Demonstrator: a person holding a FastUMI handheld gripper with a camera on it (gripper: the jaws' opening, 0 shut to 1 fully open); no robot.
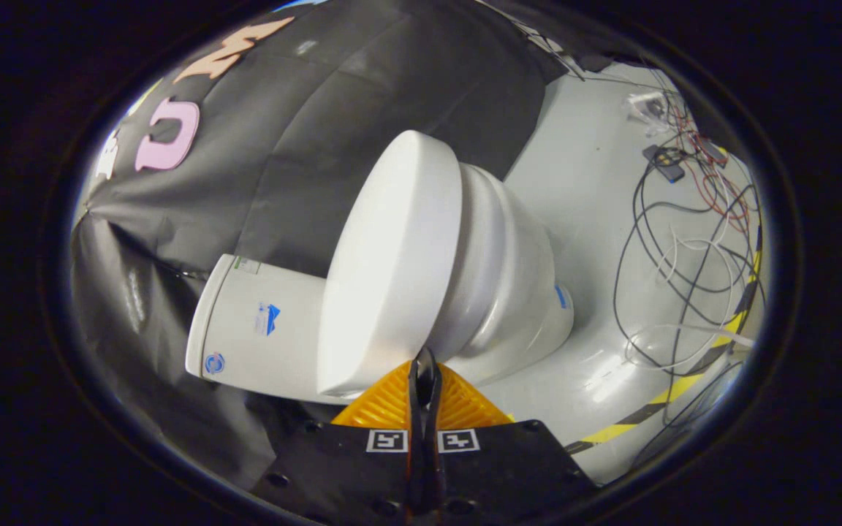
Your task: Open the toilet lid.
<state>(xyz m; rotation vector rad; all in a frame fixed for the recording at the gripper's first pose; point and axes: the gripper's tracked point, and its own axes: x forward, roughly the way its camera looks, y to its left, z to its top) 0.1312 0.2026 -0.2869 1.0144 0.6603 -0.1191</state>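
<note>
We see a white toilet (509, 292) in the centre of the frame, tipped sideways by the rolled camera, standing on a pale floor (596, 190) against the dark booth wall. Its lid (392, 263) is down over the bowl, a broad oval whose long axis runs from the tank (260, 321) at lower left towards upper centre. Our gripper (424, 376) sits at bottom centre, fingers pressed together, tips at the lid's near rim. We judge the lid stiff, smooth, slippery, fairly light and hinged by the tank; best hooked under the free rim. Loose cables (684, 241) lie at right.
</note>
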